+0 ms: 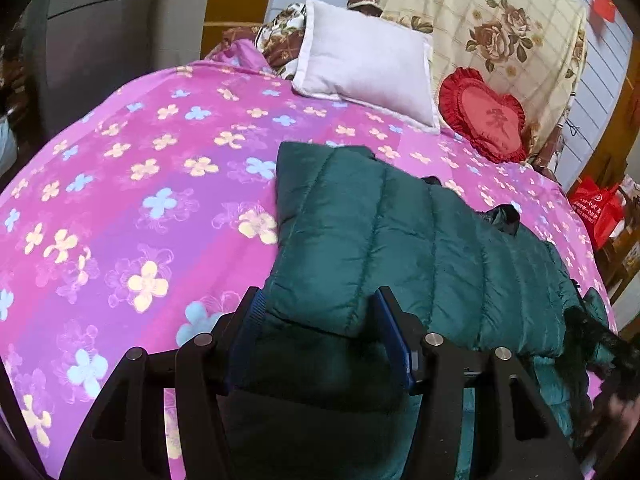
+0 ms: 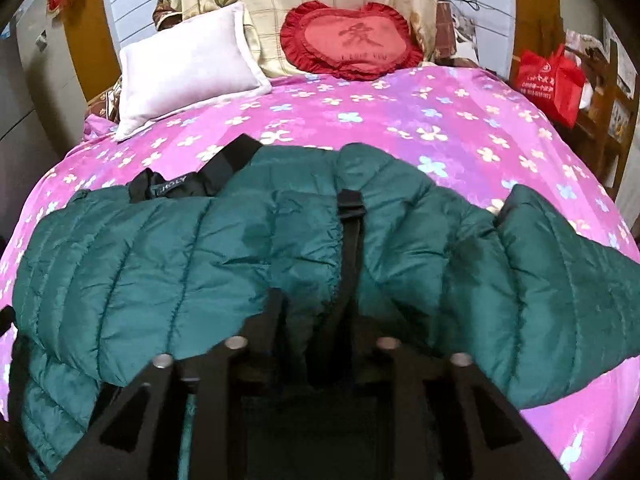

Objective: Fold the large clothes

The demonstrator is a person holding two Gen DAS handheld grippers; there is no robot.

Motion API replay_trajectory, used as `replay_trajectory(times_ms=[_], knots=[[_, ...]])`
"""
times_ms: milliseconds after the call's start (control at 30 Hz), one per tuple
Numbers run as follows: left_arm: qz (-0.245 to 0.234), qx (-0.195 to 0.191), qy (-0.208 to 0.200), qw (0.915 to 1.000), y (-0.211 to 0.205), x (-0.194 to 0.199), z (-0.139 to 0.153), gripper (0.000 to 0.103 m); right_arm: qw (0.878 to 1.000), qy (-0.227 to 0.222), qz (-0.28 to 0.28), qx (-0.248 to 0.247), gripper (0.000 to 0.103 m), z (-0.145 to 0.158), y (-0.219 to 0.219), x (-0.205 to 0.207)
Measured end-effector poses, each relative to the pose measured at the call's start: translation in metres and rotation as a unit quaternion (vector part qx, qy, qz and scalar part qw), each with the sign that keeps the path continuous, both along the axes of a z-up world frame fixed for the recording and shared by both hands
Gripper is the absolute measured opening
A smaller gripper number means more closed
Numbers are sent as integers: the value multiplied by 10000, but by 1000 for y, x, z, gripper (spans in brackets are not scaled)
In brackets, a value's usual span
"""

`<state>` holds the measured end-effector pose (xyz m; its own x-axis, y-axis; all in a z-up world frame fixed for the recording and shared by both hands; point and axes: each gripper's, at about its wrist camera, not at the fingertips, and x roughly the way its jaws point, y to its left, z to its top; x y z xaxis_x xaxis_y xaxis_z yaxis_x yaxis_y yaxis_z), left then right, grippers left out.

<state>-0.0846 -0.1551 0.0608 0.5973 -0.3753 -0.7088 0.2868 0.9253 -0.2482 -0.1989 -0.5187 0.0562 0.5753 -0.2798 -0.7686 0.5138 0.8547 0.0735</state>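
Observation:
A dark green quilted down jacket (image 1: 400, 240) lies spread across the pink flowered bed cover (image 1: 140, 184). My left gripper (image 1: 320, 308) has blue-padded fingers (image 1: 394, 336) standing apart on either side of a folded jacket edge, which fills the gap between them. In the right wrist view the jacket (image 2: 160, 260) lies widthwise, with black straps and a collar label at its far edge. My right gripper (image 2: 316, 304) has its fingers close together, pinching the jacket fabric beside the black front strap (image 2: 350, 232).
A white pillow (image 1: 368, 64) and a red heart-shaped cushion (image 1: 484, 116) lie at the head of the bed, against a cream rose-patterned quilt (image 1: 500, 20). A red bag (image 2: 550, 80) stands on wooden furniture off the bed's right side.

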Motion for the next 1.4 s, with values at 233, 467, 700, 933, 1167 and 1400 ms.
replay_trajectory(times_ms=[233,467,700,933,1167,1400], knots=[[-81,187,-126,9997,-18,8,13,37,9972,-678,64,293,57,36,-8,-33],[-216,807,-174,9964,-40,19,-11,37,9971,-190,736,89,57,10,24,37],[-271,873,-234,9955,-43,18,-14,39,9993,-95,299,179,57,-21,1,54],[-250,907,-241,9953,-43,18,-15,39,9979,-215,592,143,63,12,22,17],[-246,872,-229,9956,-41,17,-17,42,9974,205,688,-37,66,-17,30,5],[-232,723,-195,9969,-37,8,-8,42,9978,117,649,31,66,1,33,-15]])
